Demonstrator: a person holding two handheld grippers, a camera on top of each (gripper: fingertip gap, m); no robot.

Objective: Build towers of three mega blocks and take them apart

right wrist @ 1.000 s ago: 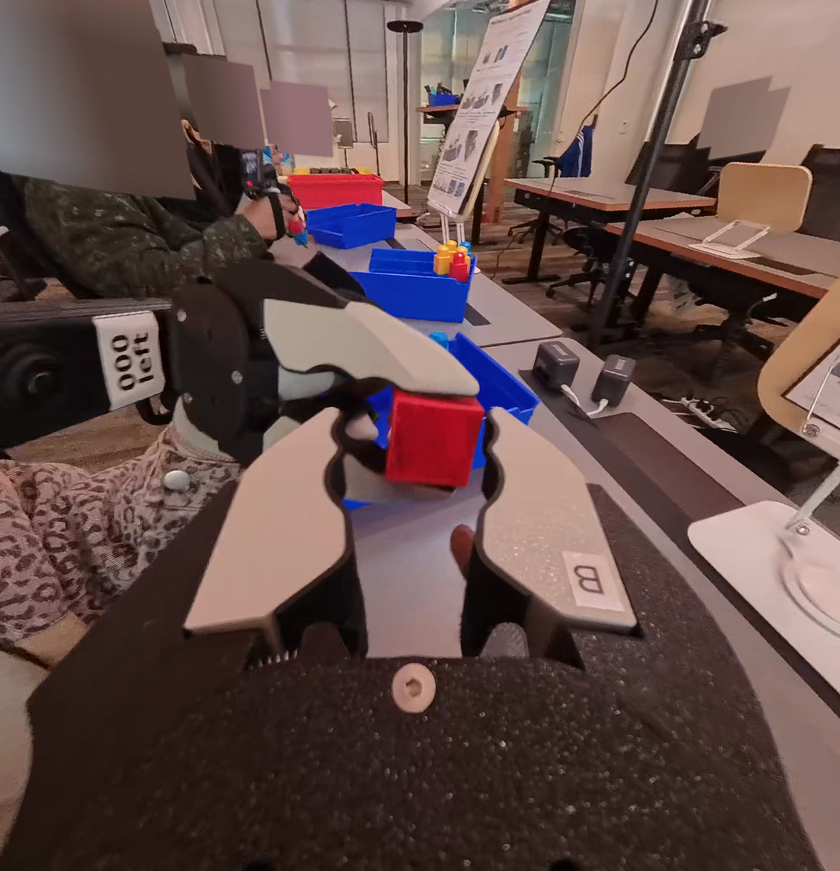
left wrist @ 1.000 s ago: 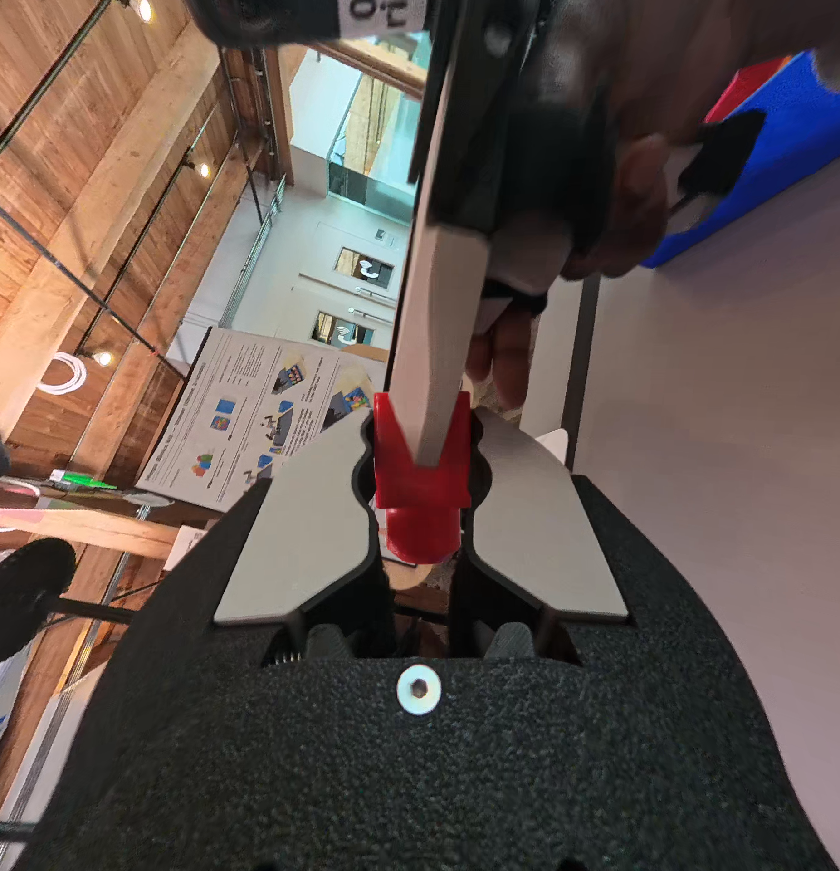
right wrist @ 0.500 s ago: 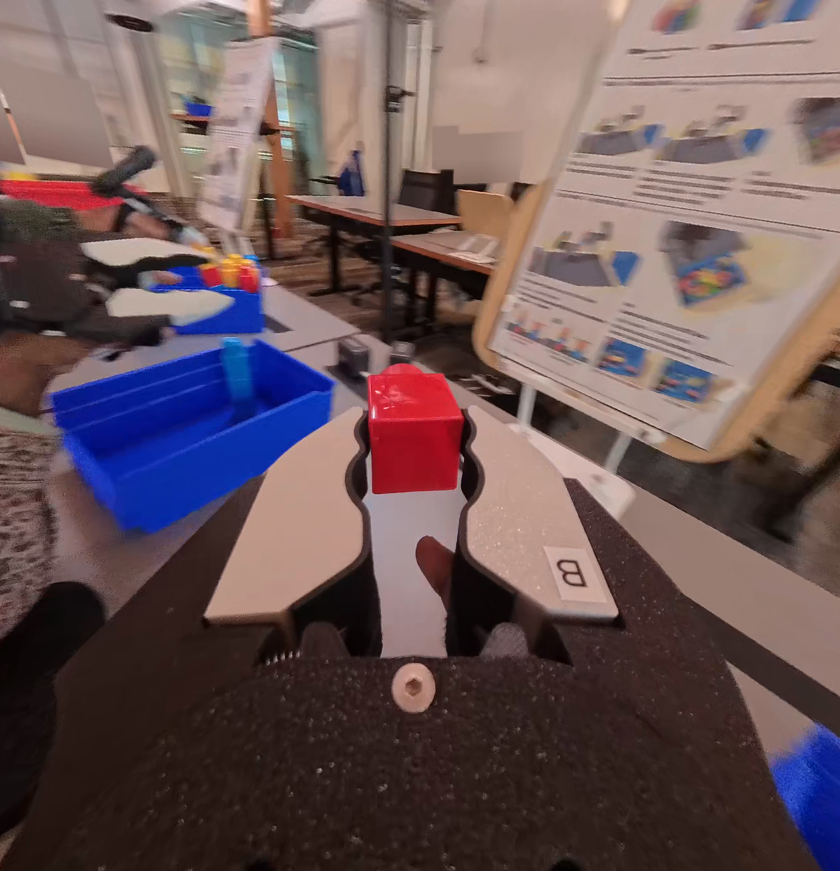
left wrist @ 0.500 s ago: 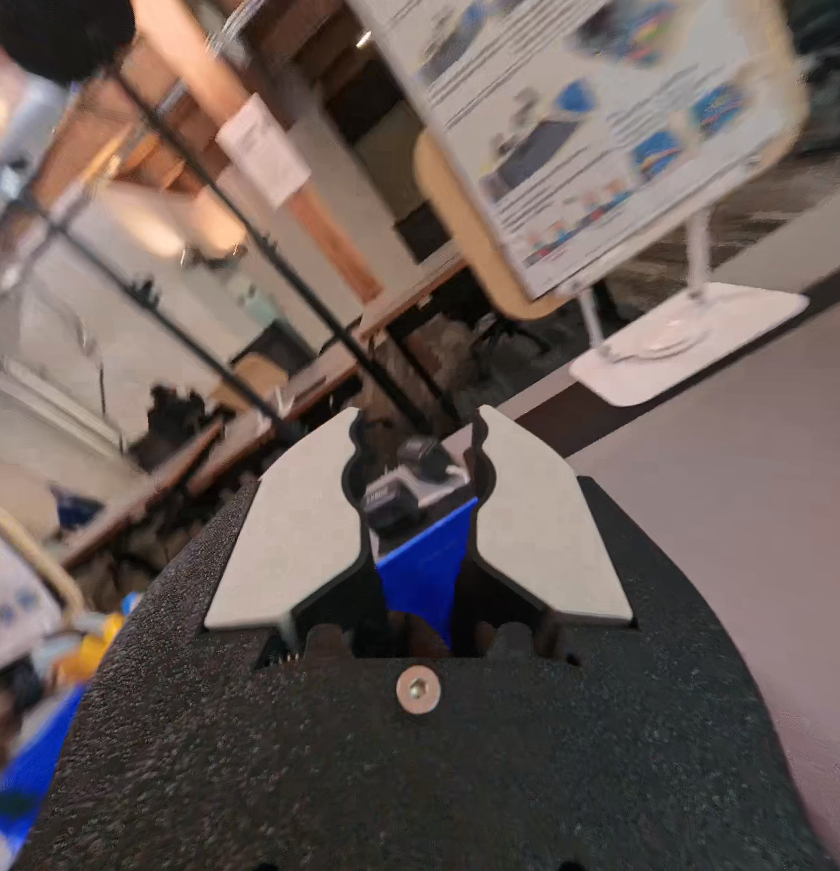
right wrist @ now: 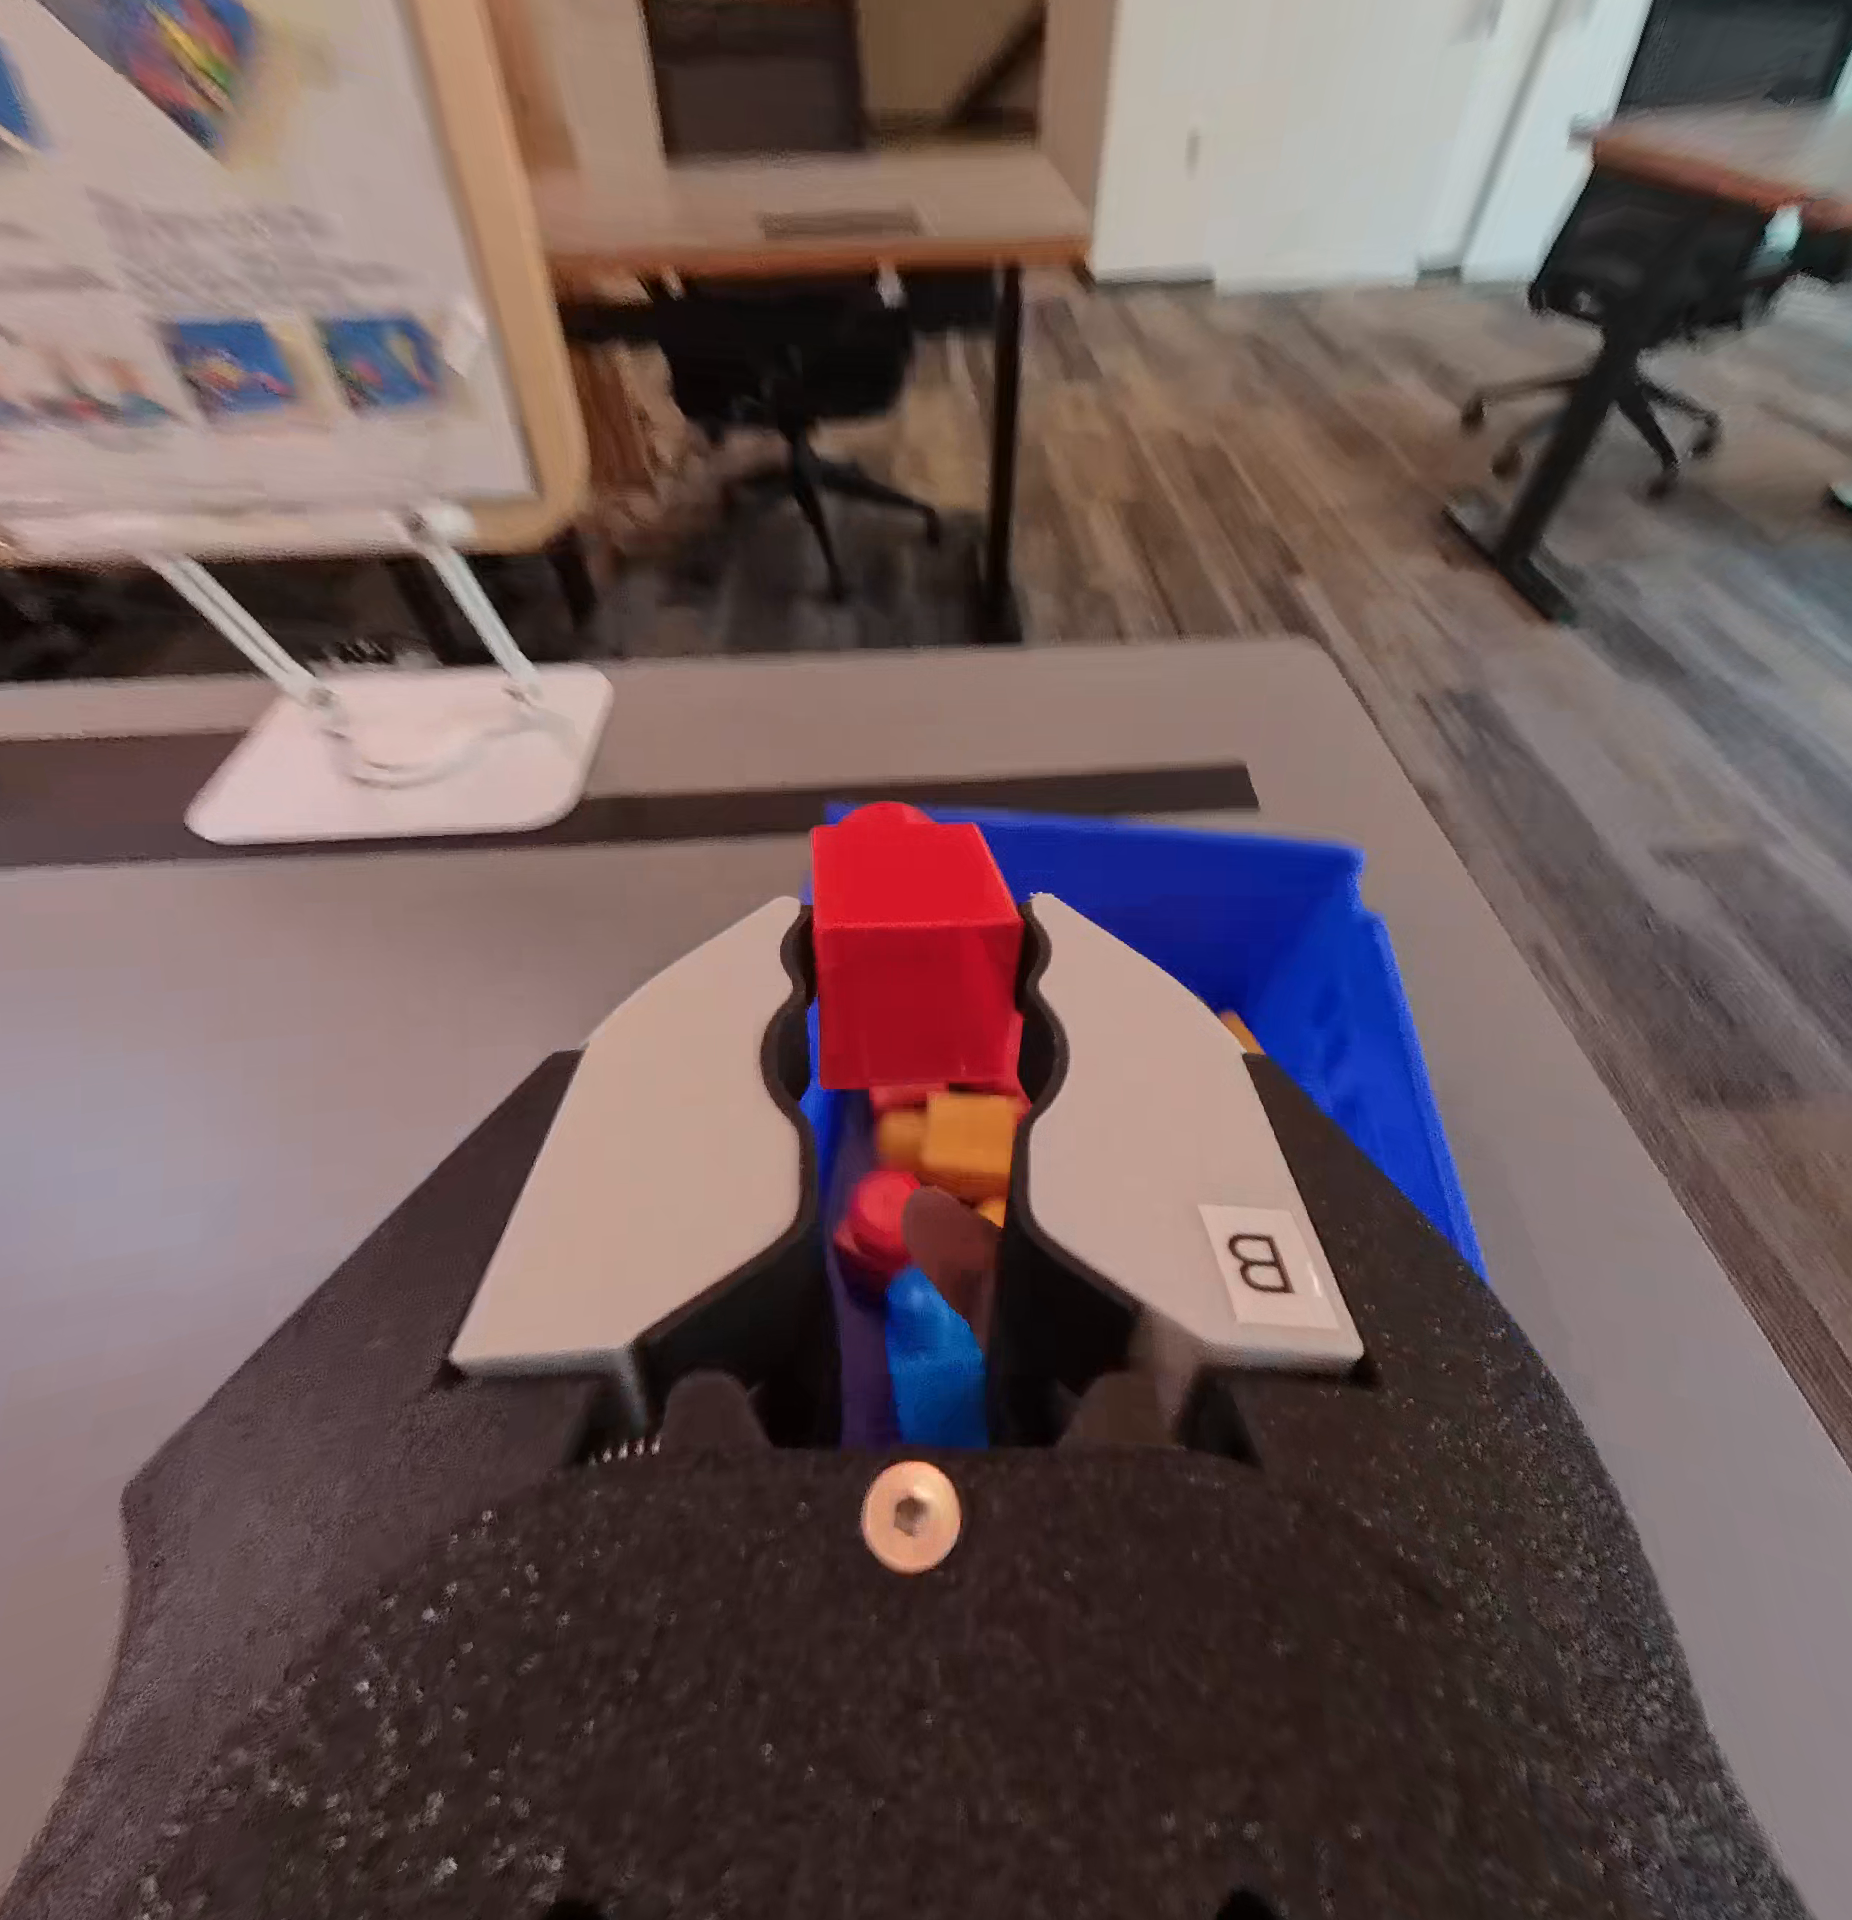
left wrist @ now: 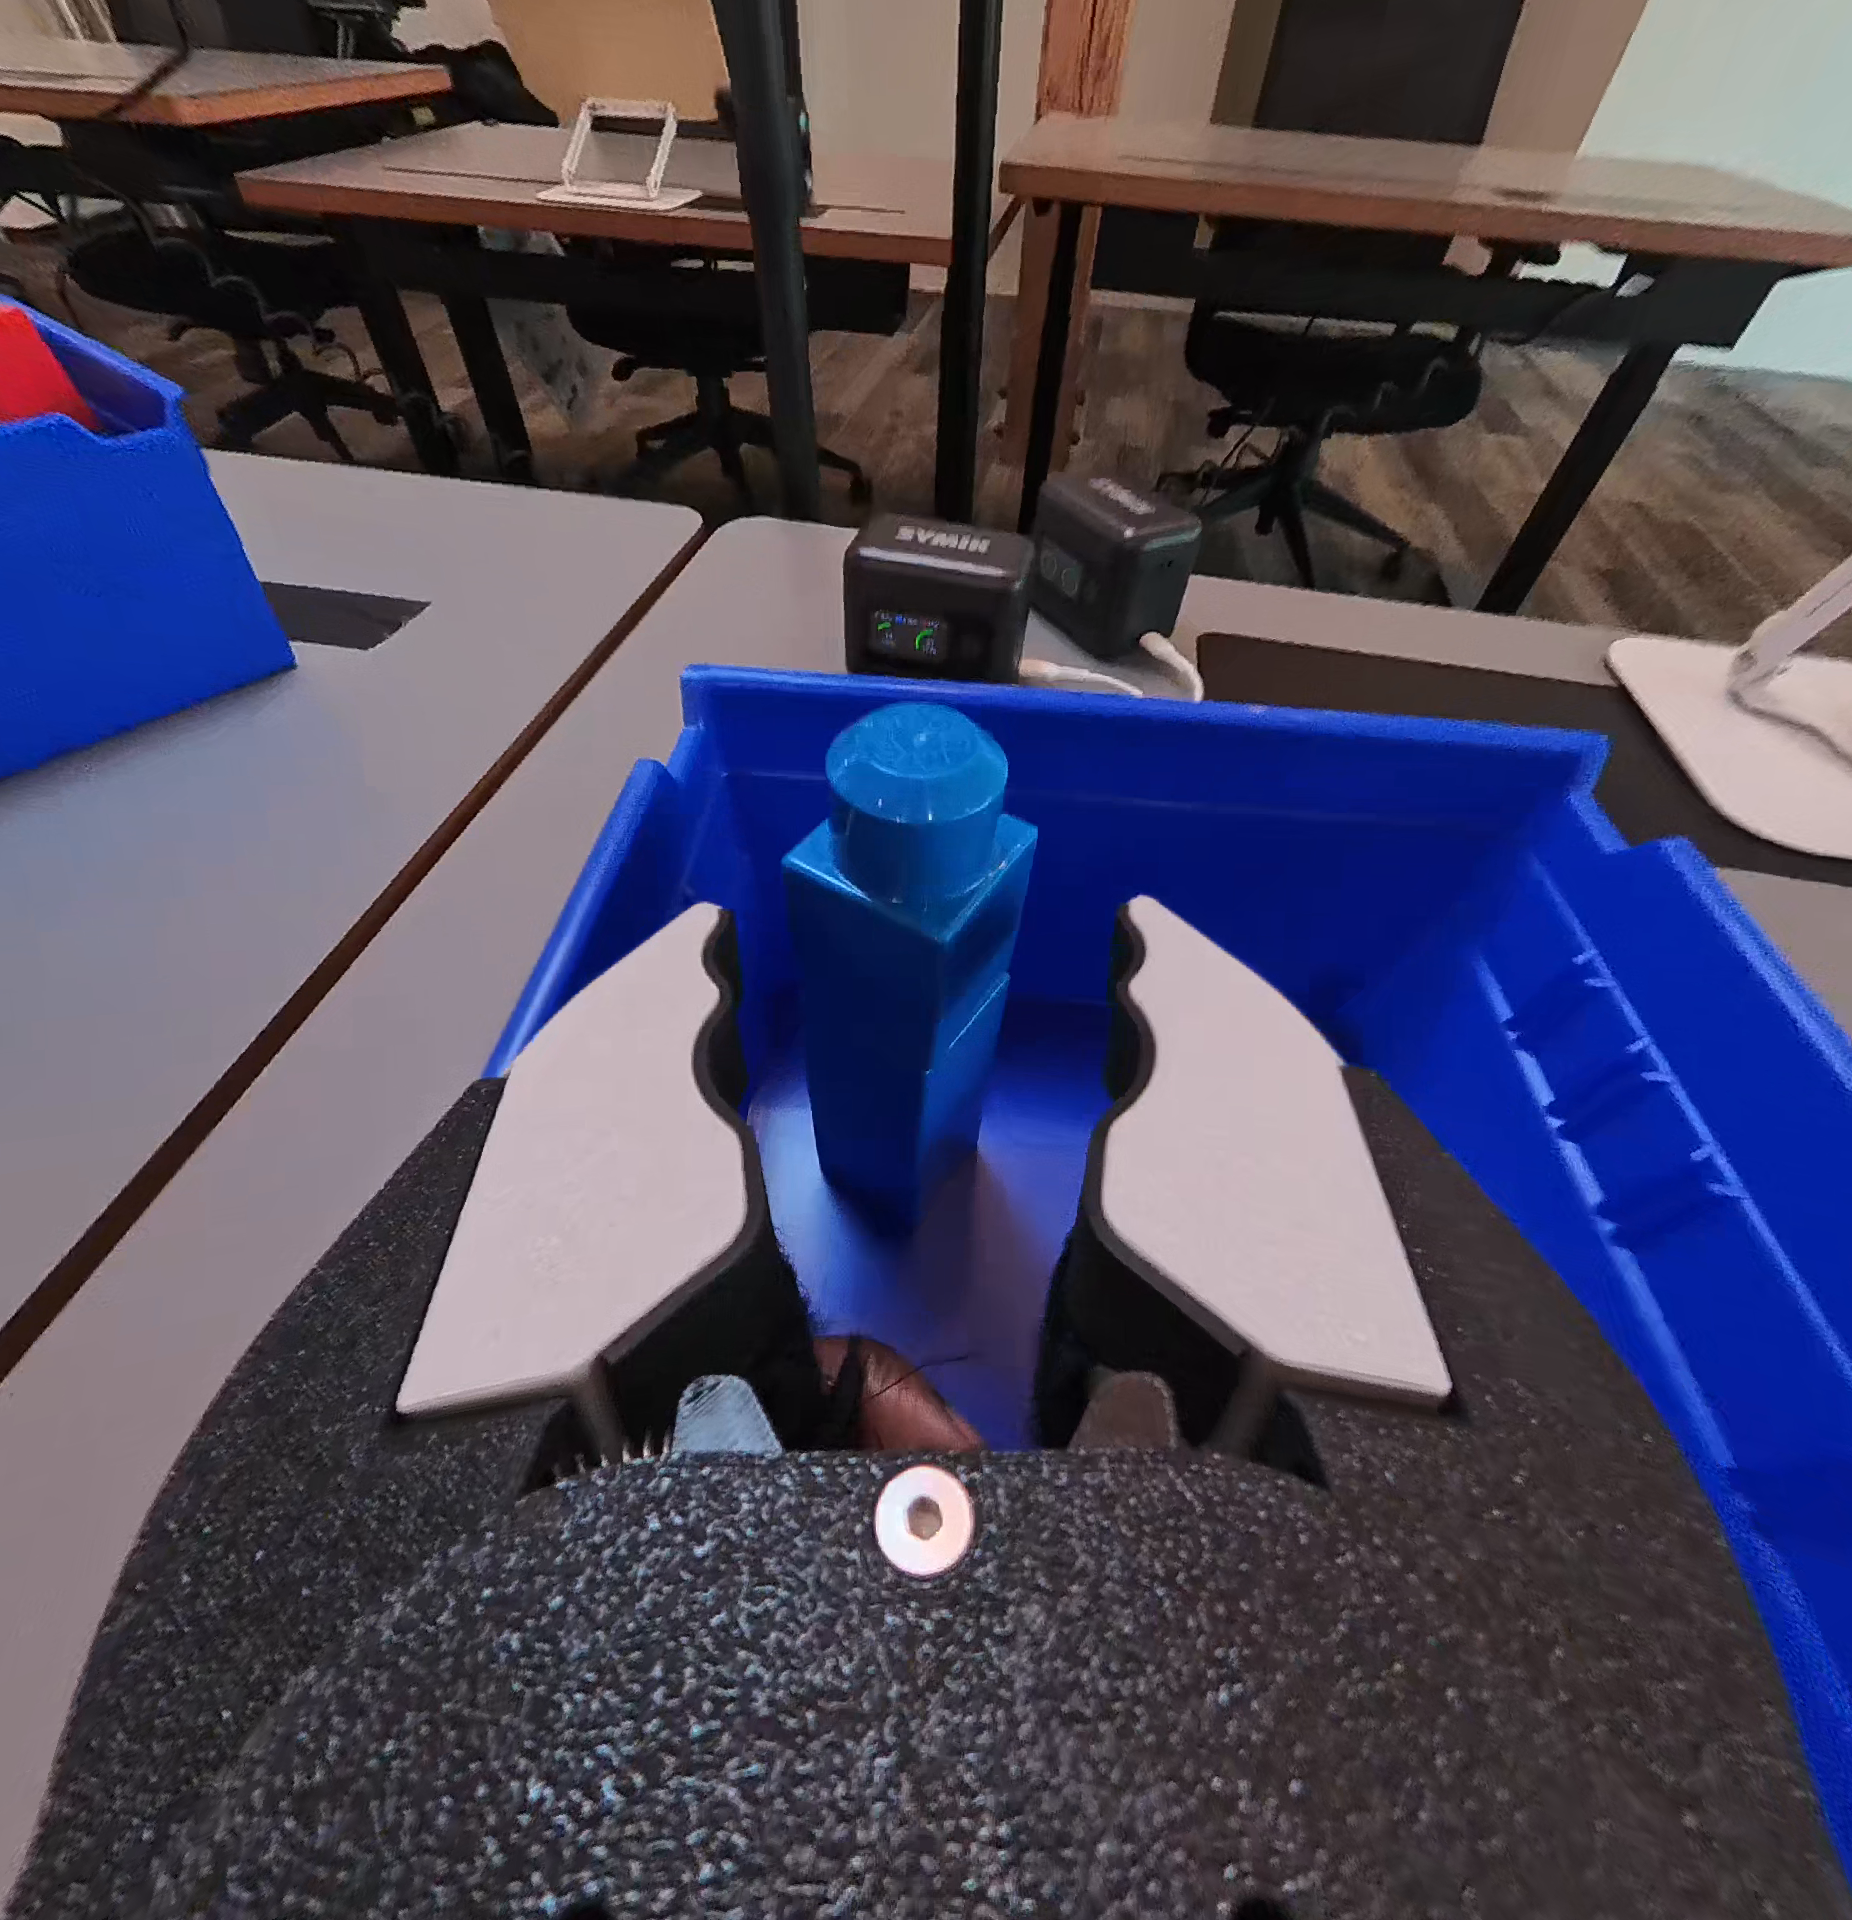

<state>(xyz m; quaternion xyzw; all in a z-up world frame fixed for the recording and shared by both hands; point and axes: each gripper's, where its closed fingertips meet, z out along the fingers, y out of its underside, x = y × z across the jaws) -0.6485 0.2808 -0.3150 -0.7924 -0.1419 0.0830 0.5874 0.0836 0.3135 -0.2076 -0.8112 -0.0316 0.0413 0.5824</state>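
Note:
In the left wrist view a tower of three blue blocks [left wrist: 906, 997] stands upright in a blue bin [left wrist: 1441, 894]. My left gripper [left wrist: 917, 935] is open over the bin, one finger on each side of the tower, not touching it. In the right wrist view my right gripper [right wrist: 914, 935] is shut on a red block [right wrist: 911, 966] and holds it above another blue bin [right wrist: 1306, 966] with loose orange, red and blue blocks [right wrist: 963, 1138] inside.
Two dark chargers [left wrist: 1015, 592] with a white cable sit behind the left bin. Another blue bin [left wrist: 91, 551] with a red block stands at far left. A white stand base [right wrist: 402, 758] holding a poster board is at the table's back. The table edge [right wrist: 1587, 935] runs on the right. My right fingertips sit around 75 cm from my left ones.
My left gripper let go of the red block, swung down to the bin and opened around the blue tower. My right gripper carried the red block to the right, over the bin of loose blocks.

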